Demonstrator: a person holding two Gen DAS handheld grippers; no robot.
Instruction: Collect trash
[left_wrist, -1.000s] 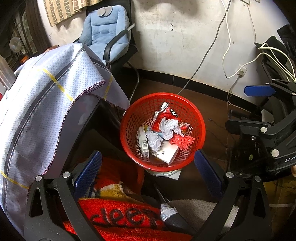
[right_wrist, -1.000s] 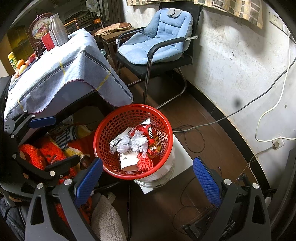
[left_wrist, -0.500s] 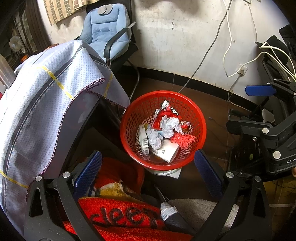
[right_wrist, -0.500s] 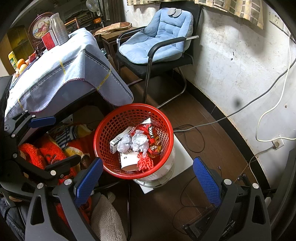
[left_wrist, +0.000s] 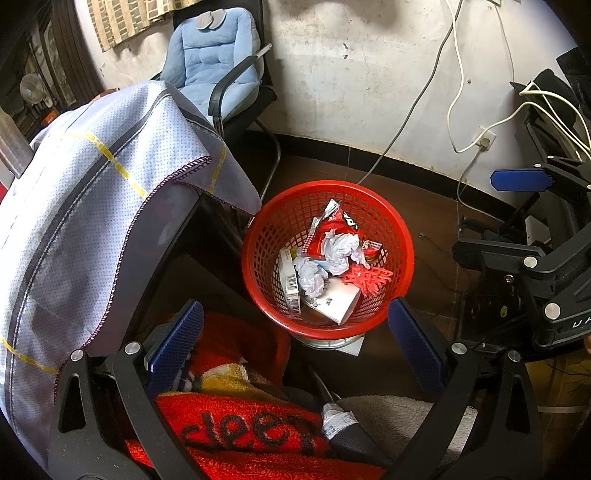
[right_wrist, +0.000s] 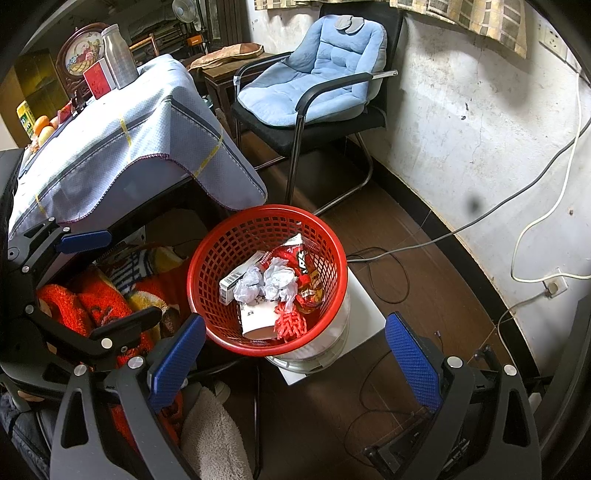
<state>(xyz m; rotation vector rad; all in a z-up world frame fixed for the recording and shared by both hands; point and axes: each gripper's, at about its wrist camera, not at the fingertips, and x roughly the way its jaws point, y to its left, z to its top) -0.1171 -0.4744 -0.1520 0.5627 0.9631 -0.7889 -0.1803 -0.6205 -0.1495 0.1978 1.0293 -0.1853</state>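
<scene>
A red mesh trash basket (left_wrist: 266, 236) stands on a white base on the floor; it also shows in the right wrist view (right_wrist: 221, 254). It holds crumpled white paper (left_wrist: 340, 247), a red snack wrapper (left_wrist: 341, 221), a barcoded box (left_wrist: 290, 284), a white card and red frilly scrap (left_wrist: 365, 278). My left gripper (left_wrist: 295, 350) is open and empty, above and just near the basket. My right gripper (right_wrist: 291, 360) is open and empty, also above the basket's near rim. Each gripper shows at the edge of the other's view.
A table under a blue-grey cloth (right_wrist: 122, 147) stands left of the basket, with a bottle and fruit on it. A blue-cushioned chair (right_wrist: 317, 85) stands behind. Red and orange towels (left_wrist: 236, 432) lie below. Cables (right_wrist: 388, 258) run along the floor and wall.
Both views have shifted very slightly; the basket sits a touch lower in the left wrist view. Both grippers stay open and empty.
</scene>
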